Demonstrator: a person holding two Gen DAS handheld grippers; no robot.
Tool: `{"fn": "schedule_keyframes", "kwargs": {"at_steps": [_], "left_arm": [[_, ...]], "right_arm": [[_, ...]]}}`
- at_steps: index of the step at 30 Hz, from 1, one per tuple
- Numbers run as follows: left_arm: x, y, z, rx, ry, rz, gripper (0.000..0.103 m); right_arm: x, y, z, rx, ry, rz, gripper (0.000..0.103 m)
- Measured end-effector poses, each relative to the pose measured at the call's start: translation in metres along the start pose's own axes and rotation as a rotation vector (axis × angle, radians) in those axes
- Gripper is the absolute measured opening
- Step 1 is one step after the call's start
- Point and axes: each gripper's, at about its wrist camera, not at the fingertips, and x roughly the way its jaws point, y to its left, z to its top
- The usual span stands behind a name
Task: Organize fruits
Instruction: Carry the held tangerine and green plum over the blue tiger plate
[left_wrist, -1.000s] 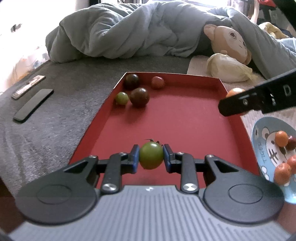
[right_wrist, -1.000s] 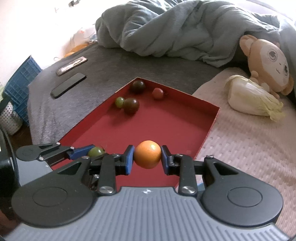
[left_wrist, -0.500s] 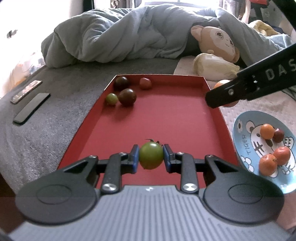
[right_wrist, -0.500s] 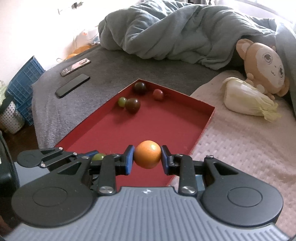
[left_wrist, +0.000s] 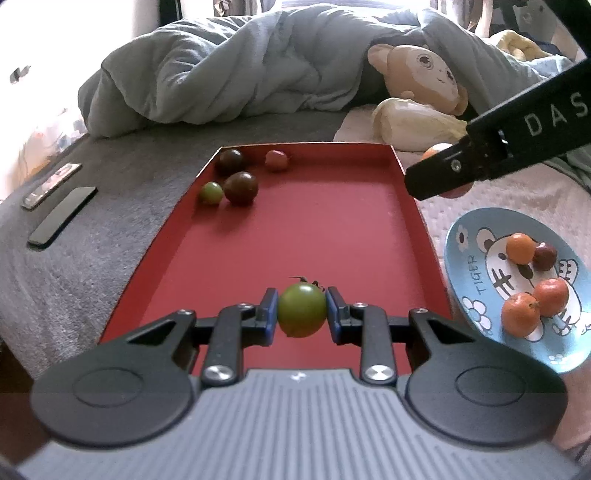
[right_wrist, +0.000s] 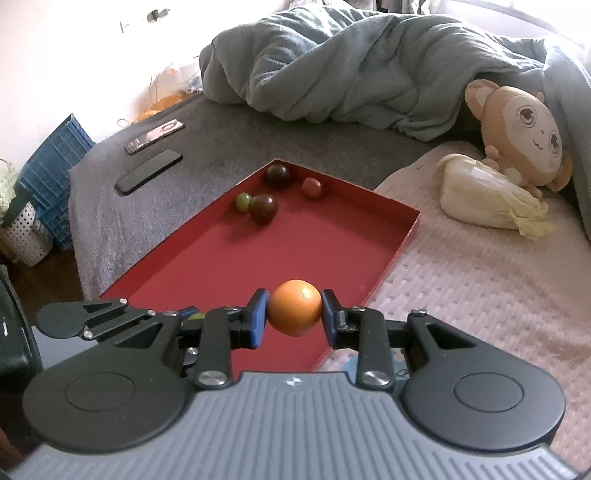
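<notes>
- Green tomato (left_wrist: 301, 309), stem on top: clamped between the blue pads of the left gripper (left_wrist: 301, 312), held over the near end of the red tray (left_wrist: 332, 236).
- Orange fruit (right_wrist: 294, 312): clamped between the pads of the right gripper (right_wrist: 294, 314), held above the tray's near right edge; in the left view it shows partly behind that gripper's black finger, over the far right corner.
- Tray contents, far left corner: two dark tomatoes (left_wrist: 241, 187), one touching a small green tomato (left_wrist: 211, 192); a red tomato (left_wrist: 276, 160) a little apart by the far wall.
- Blue plate (left_wrist: 469, 266) with tiger print, just right of the tray: three orange fruits (left_wrist: 521, 248) and one dark one (left_wrist: 545, 255).
- Bed surface: grey blanket under the tray's left side, pale quilted cover under its right.
- Left of tray: a black phone (left_wrist: 62, 215) and a second device beyond it.
- Far end: a heaped grey duvet (left_wrist: 240, 74), a plush monkey (right_wrist: 517, 136), a pale cabbage (right_wrist: 484, 195) beside it.
- Floor, right view: a blue crate (right_wrist: 51, 162).
</notes>
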Motion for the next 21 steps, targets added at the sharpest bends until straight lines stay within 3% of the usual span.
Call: {"fn": "schedule_keyframes", "kwargs": {"at_steps": [21], "left_arm": [[-0.017, -0.045, 0.011, 0.046, -0.030, -0.064, 0.030]], "right_arm": [[-0.042, -0.045, -0.026, 0.077, -0.038, -0.041, 0.036]]}}
